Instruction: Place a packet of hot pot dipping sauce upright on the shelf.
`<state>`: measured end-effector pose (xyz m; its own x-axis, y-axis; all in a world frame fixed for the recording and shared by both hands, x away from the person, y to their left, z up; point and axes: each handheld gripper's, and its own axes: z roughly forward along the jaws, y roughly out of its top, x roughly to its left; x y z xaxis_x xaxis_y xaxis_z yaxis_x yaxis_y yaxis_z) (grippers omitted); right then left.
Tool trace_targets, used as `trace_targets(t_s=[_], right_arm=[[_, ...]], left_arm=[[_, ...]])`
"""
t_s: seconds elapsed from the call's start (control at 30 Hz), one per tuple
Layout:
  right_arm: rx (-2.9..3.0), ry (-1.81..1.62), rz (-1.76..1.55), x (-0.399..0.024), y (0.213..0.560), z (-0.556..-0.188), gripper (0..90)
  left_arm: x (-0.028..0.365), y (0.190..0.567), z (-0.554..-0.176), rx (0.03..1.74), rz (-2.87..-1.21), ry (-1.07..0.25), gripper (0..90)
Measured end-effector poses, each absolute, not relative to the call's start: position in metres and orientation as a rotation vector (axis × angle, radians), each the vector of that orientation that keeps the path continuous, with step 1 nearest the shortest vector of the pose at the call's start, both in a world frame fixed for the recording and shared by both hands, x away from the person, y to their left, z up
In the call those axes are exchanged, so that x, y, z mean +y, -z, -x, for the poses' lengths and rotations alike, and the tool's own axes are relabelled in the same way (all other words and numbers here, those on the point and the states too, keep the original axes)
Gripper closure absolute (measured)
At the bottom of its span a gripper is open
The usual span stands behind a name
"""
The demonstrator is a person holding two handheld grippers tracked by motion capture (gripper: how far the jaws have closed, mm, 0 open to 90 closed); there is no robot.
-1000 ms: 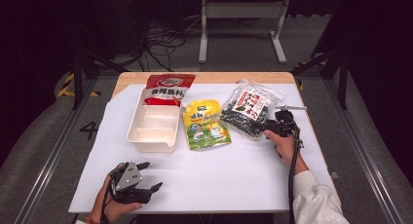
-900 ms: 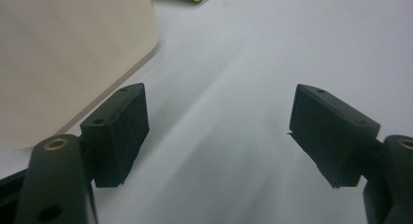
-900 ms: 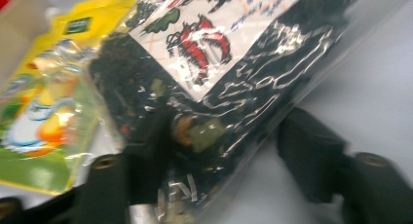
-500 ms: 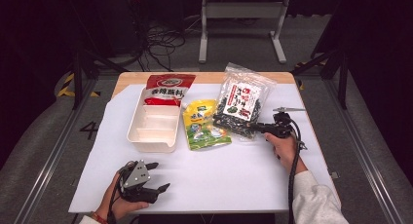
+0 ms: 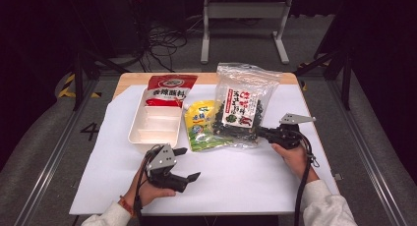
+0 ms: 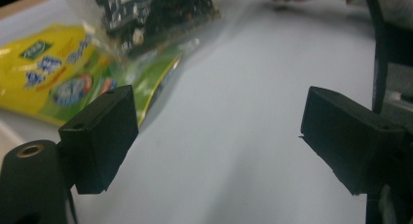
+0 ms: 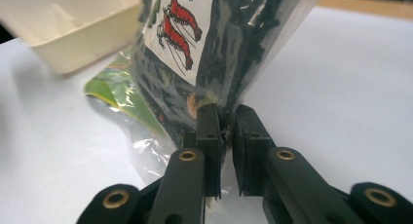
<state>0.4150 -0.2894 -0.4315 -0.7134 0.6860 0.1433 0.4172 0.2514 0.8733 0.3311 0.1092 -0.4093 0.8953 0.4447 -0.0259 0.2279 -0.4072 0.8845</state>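
at the bench's right, the right tool (image 5: 261, 133) has just clamped the near right corner of the seaweed bag (image 5: 241, 104), lying far-left of it; left tool (image 5: 188, 164) gapes empty, farther away.

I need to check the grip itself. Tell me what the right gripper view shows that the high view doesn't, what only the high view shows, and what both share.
Right gripper view alone: the right tool's jaws closed on the bottom edge of the clear bag of dark dried food, up close; they have just been closing.

High view alone: the left tool with jaws apart on nothing, the red packet, both of the person's hands.

Shared: the clear bag, the yellow-green pouch, the white divided tray, the white table cover.
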Motion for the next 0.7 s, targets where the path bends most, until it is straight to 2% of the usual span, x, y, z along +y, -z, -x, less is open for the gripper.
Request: trace_targets(t_s=[0.37, 0.7], right_arm=[[2.344, -1.421, -0.777, -0.295, 0.431, -0.373, 82.7], [2.368, -1.48, -0.652, -0.306, 0.429, -0.347, 82.5]], left_arm=[[0.074, 0.412, -0.372, 0.603, -1.969, -0.163, 11.6], [0.05, 0.408, -0.402, 0.583, -1.943, -0.102, 9.9]])
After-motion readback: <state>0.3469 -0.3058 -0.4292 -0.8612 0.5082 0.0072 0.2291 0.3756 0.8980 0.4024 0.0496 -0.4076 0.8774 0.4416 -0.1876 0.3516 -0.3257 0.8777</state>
